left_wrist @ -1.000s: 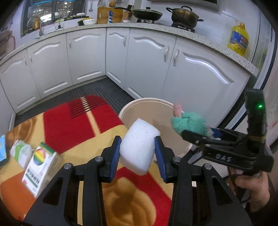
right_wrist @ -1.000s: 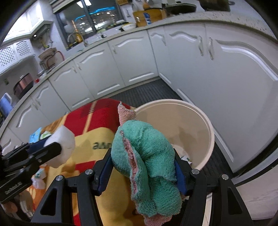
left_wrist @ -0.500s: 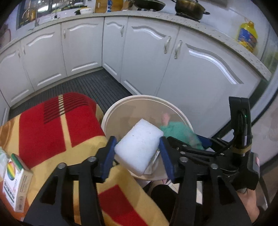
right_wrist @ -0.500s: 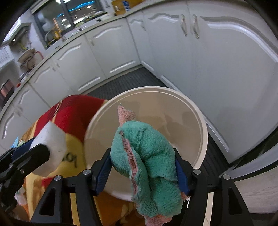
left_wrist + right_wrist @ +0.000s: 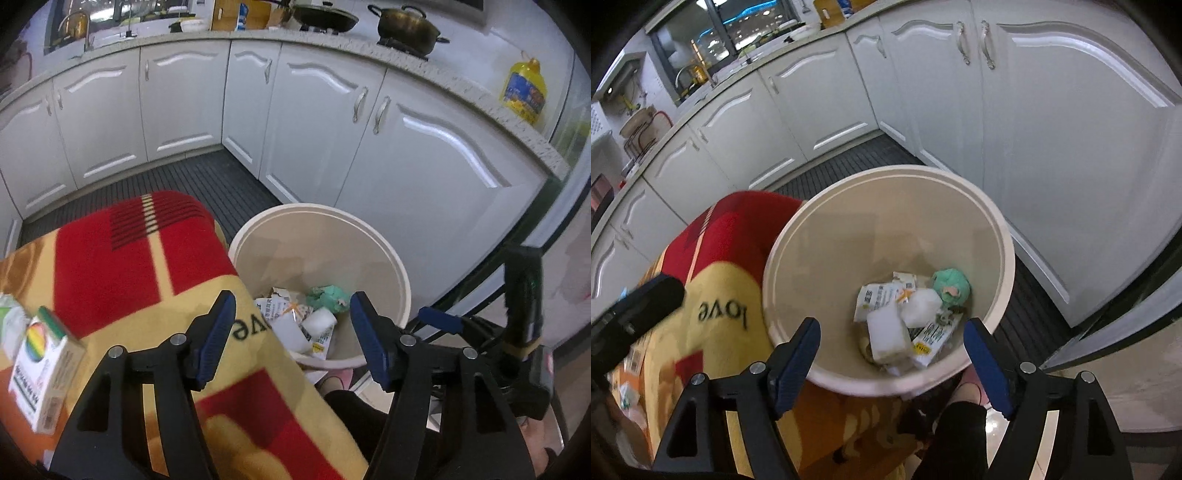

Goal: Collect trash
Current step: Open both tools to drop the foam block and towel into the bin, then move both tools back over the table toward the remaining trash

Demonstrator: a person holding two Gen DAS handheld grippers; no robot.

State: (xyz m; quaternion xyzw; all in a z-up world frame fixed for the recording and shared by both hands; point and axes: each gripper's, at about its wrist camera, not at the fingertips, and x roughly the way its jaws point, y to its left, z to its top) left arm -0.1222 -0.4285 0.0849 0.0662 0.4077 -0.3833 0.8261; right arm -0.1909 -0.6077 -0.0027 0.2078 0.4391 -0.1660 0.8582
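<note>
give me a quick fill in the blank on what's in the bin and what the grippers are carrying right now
The green cloth lies inside the ____.
Nothing sits between the fingers of the left gripper or the right gripper; both are ____.
The white sponge rests on paper wrappers at the bin's ____.
The blanket beside the bin reads "____".

Missing words: bin; empty; bottom; love

Bin (image 5: 1004, 258) cream. In it: green cloth (image 5: 951, 286) w/ pink patch, white sponge (image 5: 888, 330), white-yellow packets (image 5: 932, 338). Table cloth (image 5: 122, 258) red & yellow, black stripes, black "love". Box (image 5: 40, 365) at its left edge white w/ rainbow circle. Cabinets (image 5: 317, 114) white. Gripper pads (image 5: 216, 338) blue.
</note>
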